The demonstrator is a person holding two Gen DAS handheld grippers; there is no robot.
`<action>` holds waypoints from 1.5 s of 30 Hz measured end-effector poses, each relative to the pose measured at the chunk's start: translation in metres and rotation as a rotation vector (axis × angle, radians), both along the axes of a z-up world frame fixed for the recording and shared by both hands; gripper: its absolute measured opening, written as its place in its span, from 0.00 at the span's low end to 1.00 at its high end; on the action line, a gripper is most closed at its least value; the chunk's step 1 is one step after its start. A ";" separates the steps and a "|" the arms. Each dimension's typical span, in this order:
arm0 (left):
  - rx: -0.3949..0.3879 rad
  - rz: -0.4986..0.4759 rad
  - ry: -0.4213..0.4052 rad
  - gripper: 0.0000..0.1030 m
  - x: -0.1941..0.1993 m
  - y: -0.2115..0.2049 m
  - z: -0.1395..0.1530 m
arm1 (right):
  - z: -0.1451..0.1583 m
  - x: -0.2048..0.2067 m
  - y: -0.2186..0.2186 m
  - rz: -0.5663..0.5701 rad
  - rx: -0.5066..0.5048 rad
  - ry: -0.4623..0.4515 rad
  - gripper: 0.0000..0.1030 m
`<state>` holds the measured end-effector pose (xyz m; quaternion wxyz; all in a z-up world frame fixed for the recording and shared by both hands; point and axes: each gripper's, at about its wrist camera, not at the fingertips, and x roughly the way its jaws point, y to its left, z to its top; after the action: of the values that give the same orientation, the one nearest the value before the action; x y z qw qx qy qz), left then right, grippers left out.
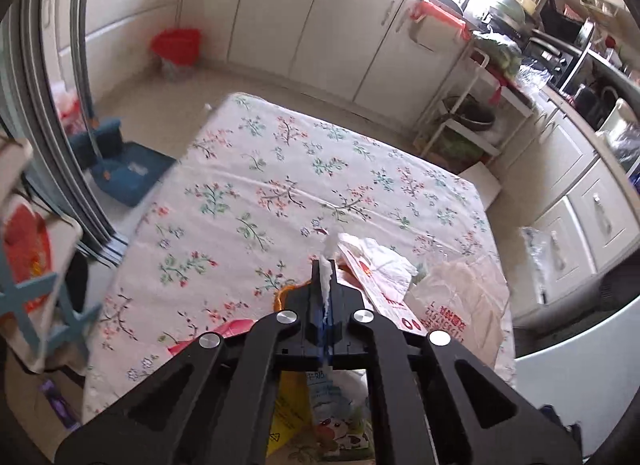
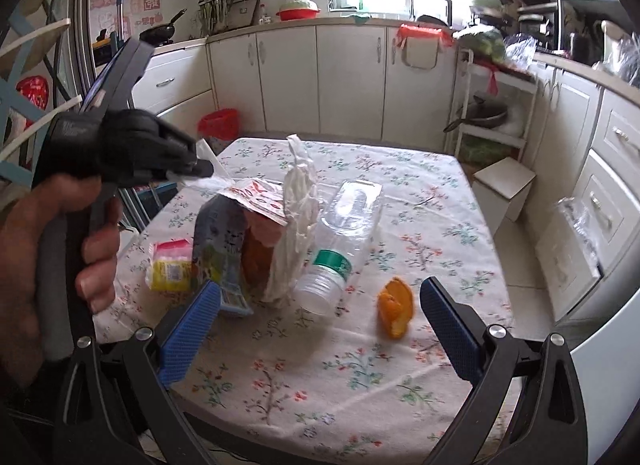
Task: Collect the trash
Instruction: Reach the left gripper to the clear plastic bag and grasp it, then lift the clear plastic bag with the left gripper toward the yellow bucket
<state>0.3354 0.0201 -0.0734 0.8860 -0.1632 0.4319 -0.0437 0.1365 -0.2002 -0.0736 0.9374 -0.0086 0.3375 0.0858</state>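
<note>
My left gripper (image 1: 326, 265) is shut on the handle of a white plastic bag (image 1: 384, 265) and lifts it over the floral table (image 1: 280, 169); it also shows in the right wrist view (image 2: 204, 169), holding the bag (image 2: 296, 225) up. The bag holds wrappers and something orange. A yellow and pink packet (image 2: 172, 265) lies left of the bag. A clear plastic bottle (image 2: 340, 241) with a green label lies on its side right of the bag. An orange peel (image 2: 396, 305) lies near the table's front. My right gripper (image 2: 320, 329) is open and empty, above the table's front.
A red-lined trash bin (image 2: 220, 123) stands on the floor beyond the table. White kitchen cabinets (image 2: 352, 77) line the back and right. A white rack (image 2: 492, 117) with a pan and a small white stool (image 2: 504, 181) stand right of the table. A blue dustpan (image 1: 124, 169) lies left.
</note>
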 end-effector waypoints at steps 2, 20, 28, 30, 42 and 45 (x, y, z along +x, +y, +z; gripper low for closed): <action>-0.055 -0.021 -0.059 0.01 -0.007 0.005 0.009 | -0.001 0.005 0.003 -0.003 0.005 0.008 0.93; -0.239 -0.030 -0.416 0.01 -0.074 0.069 0.069 | -0.014 0.064 0.008 -0.007 0.138 0.100 0.50; -0.175 -0.046 -0.440 0.01 -0.080 0.071 0.073 | -0.019 0.074 0.007 -0.005 0.174 0.103 0.04; -0.169 -0.049 -0.442 0.01 -0.079 0.070 0.073 | -0.011 0.068 0.005 -0.001 0.179 0.063 0.04; -0.109 -0.095 -0.491 0.01 -0.101 0.048 0.076 | 0.043 0.019 -0.035 0.000 0.255 -0.172 0.04; -0.115 -0.105 -0.475 0.01 -0.107 0.042 0.071 | 0.051 0.009 -0.046 -0.007 0.281 -0.193 0.04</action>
<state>0.2288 0.0619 -0.0022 0.9484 -0.1761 0.2162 -0.1512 0.1454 -0.2458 -0.0221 0.9576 0.1156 0.2308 0.1276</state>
